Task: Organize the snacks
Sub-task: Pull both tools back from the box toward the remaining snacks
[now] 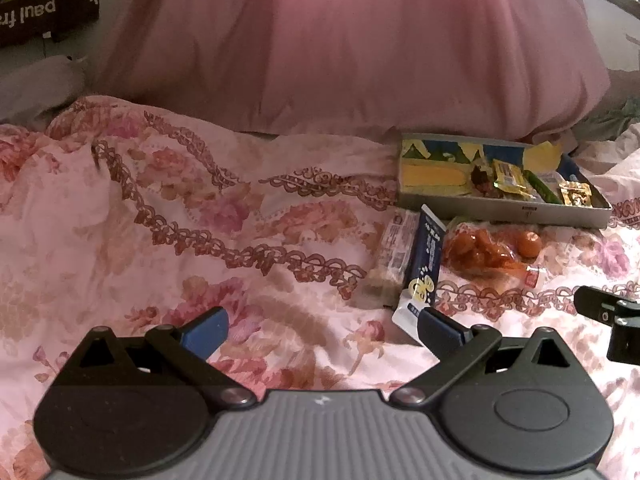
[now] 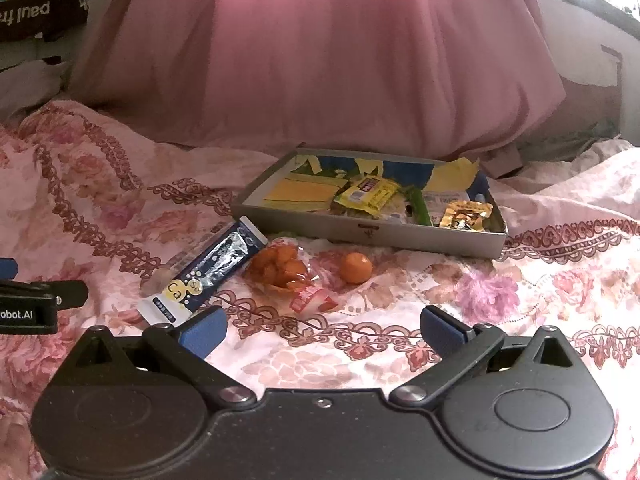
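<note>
Right view only: red wrapper (image 2: pixel 310 303) near orange ball (image 2: pixel 356 267). Blue packet (image 2: pixel 208 270), orange bag (image 2: pixel 280 268), tray (image 2: pixel 376 236) on floral bedspread (image 2: pixel 120 184). Left gripper (image 1: pixel 322 330) and right gripper (image 2: pixel 324 330): both wide, empty.

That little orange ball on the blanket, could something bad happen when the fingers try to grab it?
Maybe. The small orange fruit is round and sits loose on the soft, wrinkled bedspread, so a nudge could send it rolling off. The open right gripper might also catch the bag of orange snacks lying right beside it. And the tray is already crowded at its right end, so a fruit dropped there could bounce out.
</note>
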`<state>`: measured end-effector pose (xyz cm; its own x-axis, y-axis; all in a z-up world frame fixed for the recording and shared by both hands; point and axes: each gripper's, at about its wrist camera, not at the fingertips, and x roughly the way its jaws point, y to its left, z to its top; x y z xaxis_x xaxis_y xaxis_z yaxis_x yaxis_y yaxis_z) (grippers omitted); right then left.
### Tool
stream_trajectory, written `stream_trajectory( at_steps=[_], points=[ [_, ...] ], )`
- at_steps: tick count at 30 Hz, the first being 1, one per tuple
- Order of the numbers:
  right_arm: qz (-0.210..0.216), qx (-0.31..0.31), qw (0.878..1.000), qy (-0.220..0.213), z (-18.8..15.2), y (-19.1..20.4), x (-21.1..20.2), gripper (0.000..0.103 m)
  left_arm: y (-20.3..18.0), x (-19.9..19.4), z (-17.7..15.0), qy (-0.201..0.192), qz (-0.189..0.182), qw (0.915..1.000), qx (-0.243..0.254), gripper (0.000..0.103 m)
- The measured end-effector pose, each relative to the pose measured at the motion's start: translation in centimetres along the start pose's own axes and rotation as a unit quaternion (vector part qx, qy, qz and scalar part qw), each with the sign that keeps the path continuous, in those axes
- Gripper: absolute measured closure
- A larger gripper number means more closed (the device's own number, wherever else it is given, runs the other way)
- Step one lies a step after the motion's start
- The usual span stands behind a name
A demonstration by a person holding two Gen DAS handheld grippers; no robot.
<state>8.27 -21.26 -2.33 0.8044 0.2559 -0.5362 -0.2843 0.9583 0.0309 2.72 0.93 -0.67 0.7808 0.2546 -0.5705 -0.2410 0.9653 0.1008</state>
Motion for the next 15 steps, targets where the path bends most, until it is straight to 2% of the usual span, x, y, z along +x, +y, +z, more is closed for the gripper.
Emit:
stream_trajectory(
  at_steps=[15],
  points=[
    [0.009, 0.031, 0.999, 0.026, -0.1, -1.2, 0.7, 0.001, -2.3, 0.7, 0.0, 0.001, -0.003, 0.9995, 0.031, 0.0]
  ],
)
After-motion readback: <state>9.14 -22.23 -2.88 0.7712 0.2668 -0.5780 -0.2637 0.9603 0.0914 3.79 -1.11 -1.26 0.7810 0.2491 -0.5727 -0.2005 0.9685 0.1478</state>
